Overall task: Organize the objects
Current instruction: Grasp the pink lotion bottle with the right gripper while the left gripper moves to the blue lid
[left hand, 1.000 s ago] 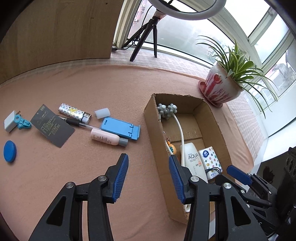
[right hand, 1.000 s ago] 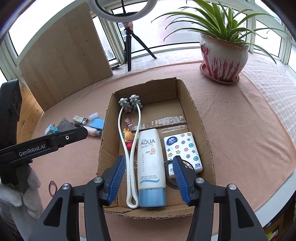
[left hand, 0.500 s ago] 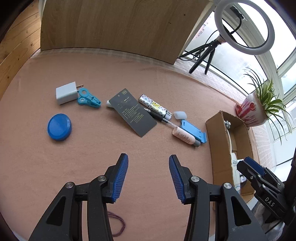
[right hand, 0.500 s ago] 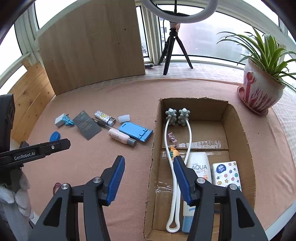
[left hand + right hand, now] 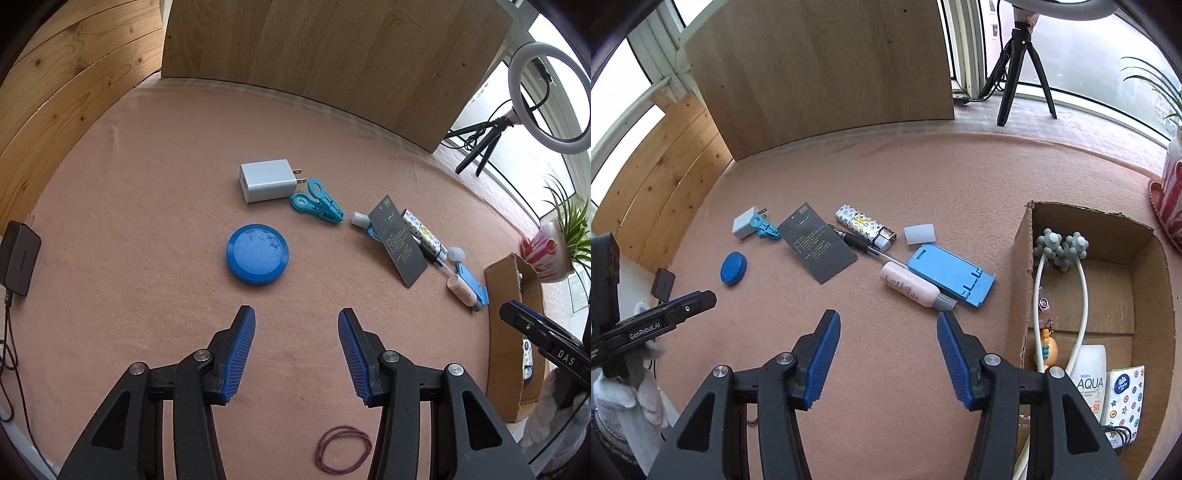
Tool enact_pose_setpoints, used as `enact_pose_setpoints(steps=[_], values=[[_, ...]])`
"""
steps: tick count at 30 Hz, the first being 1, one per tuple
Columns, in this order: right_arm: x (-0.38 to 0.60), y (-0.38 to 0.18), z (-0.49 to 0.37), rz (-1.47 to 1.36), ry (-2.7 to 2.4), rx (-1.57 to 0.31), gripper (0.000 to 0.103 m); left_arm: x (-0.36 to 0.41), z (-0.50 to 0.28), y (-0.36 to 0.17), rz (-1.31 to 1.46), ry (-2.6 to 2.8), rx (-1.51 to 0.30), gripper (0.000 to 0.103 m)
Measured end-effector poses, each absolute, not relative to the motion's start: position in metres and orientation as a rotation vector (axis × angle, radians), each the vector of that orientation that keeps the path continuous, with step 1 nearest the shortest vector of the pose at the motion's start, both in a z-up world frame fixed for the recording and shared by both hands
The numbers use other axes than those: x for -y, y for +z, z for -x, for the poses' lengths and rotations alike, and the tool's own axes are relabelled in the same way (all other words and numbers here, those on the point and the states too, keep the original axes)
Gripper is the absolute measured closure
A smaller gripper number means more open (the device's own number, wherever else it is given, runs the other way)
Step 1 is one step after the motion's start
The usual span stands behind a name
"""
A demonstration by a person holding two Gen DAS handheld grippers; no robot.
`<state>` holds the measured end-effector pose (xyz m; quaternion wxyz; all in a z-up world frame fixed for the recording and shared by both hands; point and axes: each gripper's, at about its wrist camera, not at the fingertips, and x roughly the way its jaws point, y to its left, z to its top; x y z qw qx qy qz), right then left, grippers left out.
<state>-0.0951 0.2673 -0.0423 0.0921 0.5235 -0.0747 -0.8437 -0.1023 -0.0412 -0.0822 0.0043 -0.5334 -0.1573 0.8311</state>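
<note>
On the bench, the blue disc (image 5: 258, 254) lies just ahead of the left gripper (image 5: 296, 354), slightly left of centre; the right gripper (image 5: 888, 356) is farther; both jaws gape empty

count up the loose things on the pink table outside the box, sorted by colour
Blue or teal: 3 (round lid, clip, phone stand)
White or pale: 3 (charger, lighter, cap)
Pink: 1 (bottle)
Dark: 2 (card, pen)
Purple: 1 (rubber band)
Total: 10

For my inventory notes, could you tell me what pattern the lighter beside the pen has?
The lighter is white with small dark monogram-style motifs, clearest in the right wrist view.
</note>
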Motion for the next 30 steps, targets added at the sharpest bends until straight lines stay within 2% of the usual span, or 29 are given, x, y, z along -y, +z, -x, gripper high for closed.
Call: enact_pose_setpoints(steps=[9, 13, 16, 20, 30], values=[[-0.264, -0.065, 0.128, -1.636, -2.467, 0.221, 0.052, 0.079, 0.116, -0.095, 1.718, 2.643, 0.515, 0.043], [-0.272, -0.075, 0.143, -1.680, -2.410, 0.336, 0.052, 0.081, 0.127, -0.100, 1.714, 2.623, 0.530, 0.033], [-0.281, -0.079, 0.151, -1.694, -2.386, 0.445, 0.052, 0.079, 0.132, -0.103, 1.710, 2.616, 0.524, 0.033], [-0.284, -0.083, 0.158, -1.712, -2.355, 0.496, 0.052, 0.077, 0.138, -0.109, 1.728, 2.609, 0.518, 0.033], [-0.273, -0.095, 0.169, -1.780, -2.330, 0.403, 0.055, 0.068, 0.147, -0.116, 1.746, 2.610, 0.452, 0.033]])
